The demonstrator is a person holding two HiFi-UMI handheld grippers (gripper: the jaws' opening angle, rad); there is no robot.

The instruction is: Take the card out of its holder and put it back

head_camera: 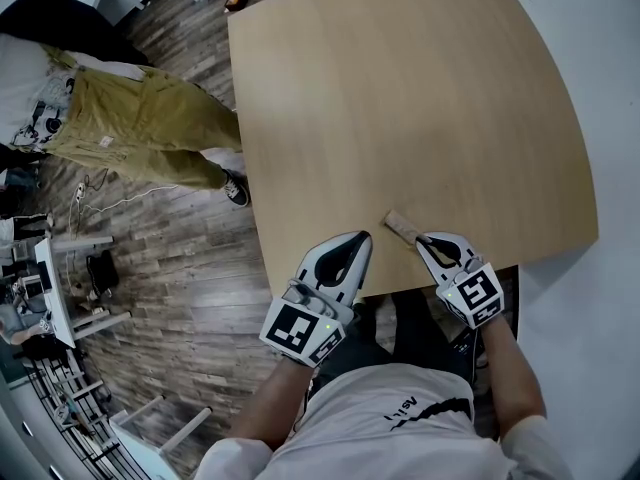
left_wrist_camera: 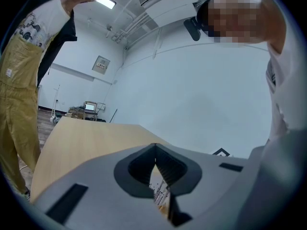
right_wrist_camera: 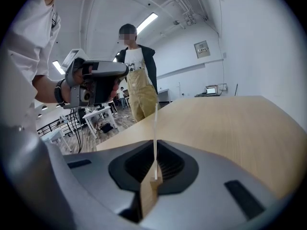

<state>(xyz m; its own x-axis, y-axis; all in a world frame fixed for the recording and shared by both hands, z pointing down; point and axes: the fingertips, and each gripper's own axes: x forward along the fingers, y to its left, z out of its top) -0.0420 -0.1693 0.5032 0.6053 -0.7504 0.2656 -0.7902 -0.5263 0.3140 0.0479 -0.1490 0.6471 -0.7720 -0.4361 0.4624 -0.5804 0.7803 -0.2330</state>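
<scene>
- A broad, pale wooden table (head_camera: 420,98) fills most of the head view, with a dark plank floor (head_camera: 190,258) to its left.
- A bystander (head_camera: 140,128) in mustard overalls and a white printed shirt stands beside the table's left edge. The same figure appears at the far side of the table in the right gripper view.
- The left gripper (head_camera: 358,240) is held at the table's near edge, tips pointing over the wood. Its jaws are together, tips meeting, with nothing gripped between them. Only a thin slit lower down shows the room beyond.
- The right gripper (head_camera: 422,240) is just beside it, also at the near edge. Its jaws are clamped on the near end of a small wooden holder (head_camera: 402,225).
- The holder is a narrow tan block that pokes out past the jaw tips over the tabletop. Whether it touches the wood cannot be told.
- A thin white card (right_wrist_camera: 155,133) is seated in the holder, seen edge-on in the right gripper view. It rises straight up from the block's slot as a fine pale line. In the head view it is too slim to pick out.
</scene>
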